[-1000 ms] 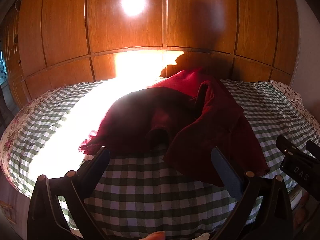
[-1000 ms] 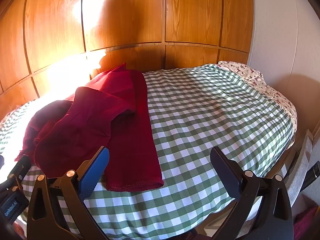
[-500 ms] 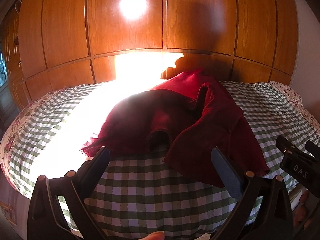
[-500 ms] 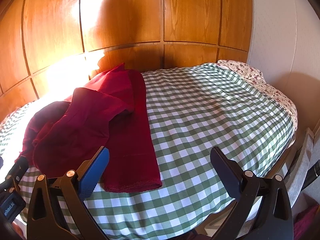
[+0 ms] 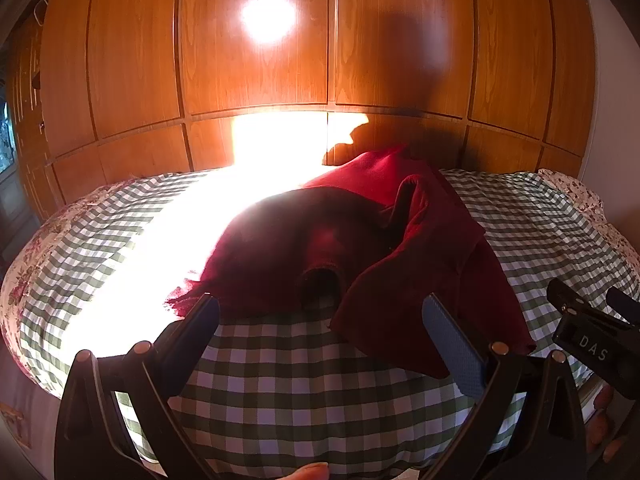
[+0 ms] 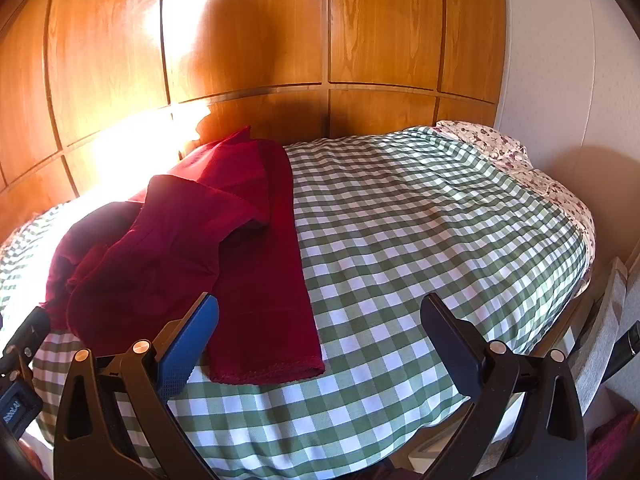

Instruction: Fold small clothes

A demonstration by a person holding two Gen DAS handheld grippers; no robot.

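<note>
A dark red garment lies crumpled on the green-and-white checked bed cover, one sleeve opening facing me. In the right wrist view the garment lies at the left, with a flat hemmed panel reaching toward the near edge. My left gripper is open and empty, just short of the garment's near edge. My right gripper is open and empty above the cover, to the right of the garment. The right gripper's tip also shows in the left wrist view.
A wooden panelled wardrobe stands behind the bed. Strong sunlight washes out the bed's left part. A floral sheet shows at the bed's far right edge. A white wall rises at the right.
Both grippers have moved slightly forward toward the bed; the garment sits a little lower and nearer in both views. Jaws stay open. The garment has not moved.
</note>
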